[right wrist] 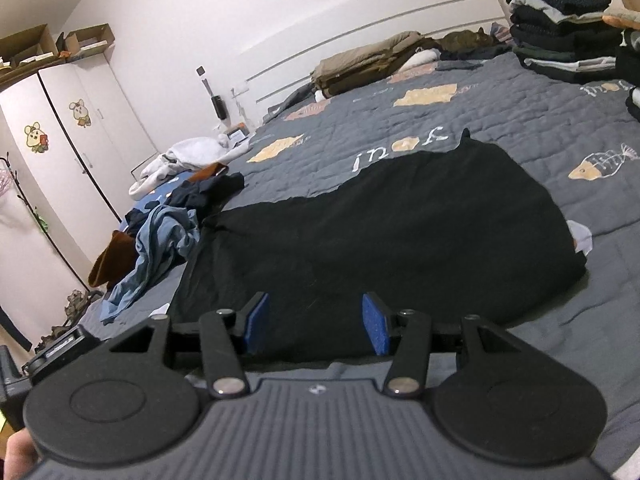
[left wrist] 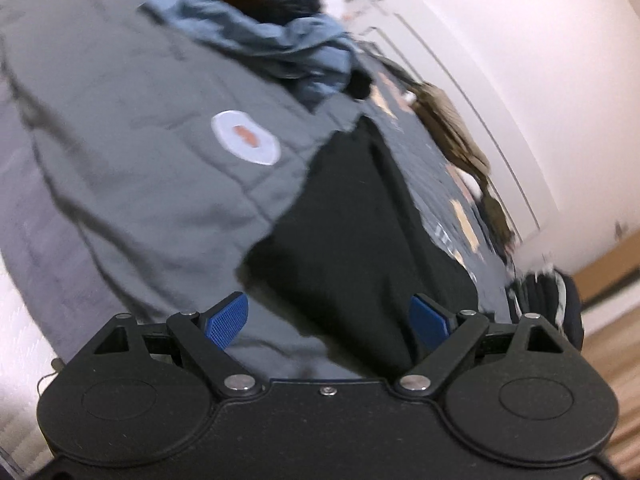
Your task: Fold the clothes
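The left tongs [left wrist: 326, 316] are seen spread wide, nothing pinched, above a black garment [left wrist: 360, 232] lying on the bed's grey quilt [left wrist: 120, 120]; the right tongs [right wrist: 316, 322] are held half spread, empty, the garment [right wrist: 400, 220] at twelve o'clock.

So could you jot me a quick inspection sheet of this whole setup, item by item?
Surface: grey quilt with fish and letter patches, covering a bed.
Job's things: black garment spread flat; folded stack at the far right.
Clutter: unfolded pile of blue, navy and brown clothes at the left; white heap beyond it; olive bedding by the headboard.
Grippers: left tool open and empty over the garment's edge; right tool open and empty over its near edge.
Cables: nothing seen.
Surroundings: white wardrobe with mouse stickers, cardboard boxes on top, pale wall.
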Demonstrator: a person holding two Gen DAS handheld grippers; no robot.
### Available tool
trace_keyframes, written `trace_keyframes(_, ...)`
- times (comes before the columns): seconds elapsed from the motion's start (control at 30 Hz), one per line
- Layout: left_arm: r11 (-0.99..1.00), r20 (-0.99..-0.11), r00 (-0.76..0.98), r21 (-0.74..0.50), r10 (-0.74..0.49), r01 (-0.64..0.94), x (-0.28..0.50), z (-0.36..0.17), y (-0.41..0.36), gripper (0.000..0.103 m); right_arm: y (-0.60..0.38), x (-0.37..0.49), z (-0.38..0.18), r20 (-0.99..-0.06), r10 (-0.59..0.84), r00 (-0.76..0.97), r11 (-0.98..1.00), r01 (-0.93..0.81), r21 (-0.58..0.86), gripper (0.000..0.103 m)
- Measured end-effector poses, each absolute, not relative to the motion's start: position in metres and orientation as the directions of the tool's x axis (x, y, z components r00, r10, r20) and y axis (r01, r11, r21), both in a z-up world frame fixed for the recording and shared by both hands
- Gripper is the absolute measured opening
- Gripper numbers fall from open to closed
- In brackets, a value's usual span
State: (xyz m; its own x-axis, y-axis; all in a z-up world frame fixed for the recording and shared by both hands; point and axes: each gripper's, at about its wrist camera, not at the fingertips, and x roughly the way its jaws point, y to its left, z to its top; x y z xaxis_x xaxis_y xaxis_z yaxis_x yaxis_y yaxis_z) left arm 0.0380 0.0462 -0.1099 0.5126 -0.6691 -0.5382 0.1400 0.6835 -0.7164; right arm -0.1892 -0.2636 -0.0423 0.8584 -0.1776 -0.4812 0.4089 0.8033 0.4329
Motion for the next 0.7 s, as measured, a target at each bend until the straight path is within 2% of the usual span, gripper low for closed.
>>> trace_keyframes(0.1,0.675,-0.544,0.513,-0.732,-0.664,0.099,0.043,-0.115,0.048,0.087,-0.257,-0.184,-0.042,-0.484,-0.154,0.861,0.812,0.389,0.434,0.051)
trace_keyframes(0.47,0.68,-0.546,0.492,-0.72,-0.679,0.14,0.052,-0.117,0.031,0.087,-0.227,-0.166,-0.044,-0.509,-0.043,0.86,0.851,0.299,0.433,0.051)
trace_keyframes(0.7,0.677,-0.546,0.49,-0.724,-0.68,0.133,0.055,-0.124,0.018,0.087,-0.222,-0.164,-0.045,-0.522,-0.033,0.853,0.857,0.293,0.425,0.051)
